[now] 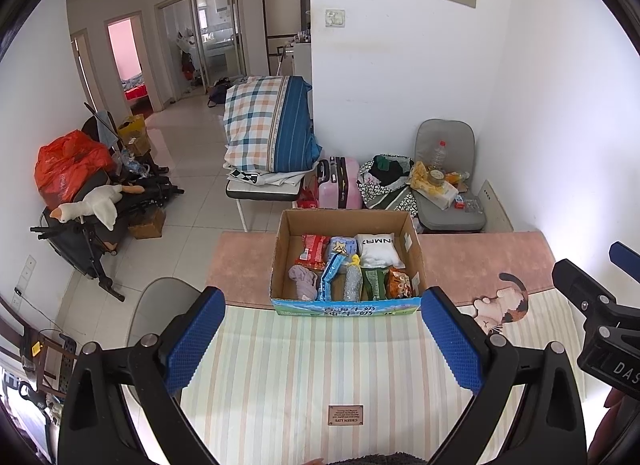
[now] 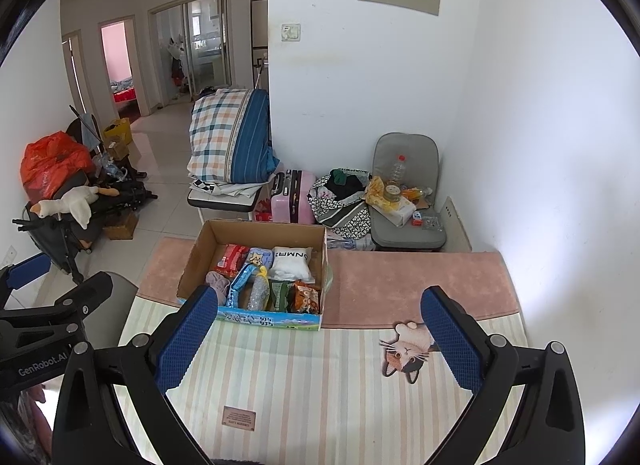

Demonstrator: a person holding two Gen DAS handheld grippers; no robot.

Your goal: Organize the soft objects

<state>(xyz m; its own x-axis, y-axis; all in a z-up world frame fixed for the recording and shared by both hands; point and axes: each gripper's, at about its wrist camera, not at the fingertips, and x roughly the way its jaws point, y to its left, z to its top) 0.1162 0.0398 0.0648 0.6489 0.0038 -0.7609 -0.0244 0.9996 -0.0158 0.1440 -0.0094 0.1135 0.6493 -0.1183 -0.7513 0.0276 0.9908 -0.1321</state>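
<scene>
Both grippers, left gripper and right gripper, jaws spread wide, holding nothing; filled cardboard box sits just beyond the left jaws.

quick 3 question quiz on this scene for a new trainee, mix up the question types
1. True or false: the left gripper is shut on a snack packet.
2. Multiple choice: where does the white pillow lie in the cardboard box? A) near left corner B) far right part C) outside the box, on the striped mat
3. Fill in: beside the box, at the right gripper, the mat shows a cartoon ____.

Key: 1 false, both grippers stand open and hold nothing. 2 B. 3 cat.
</scene>
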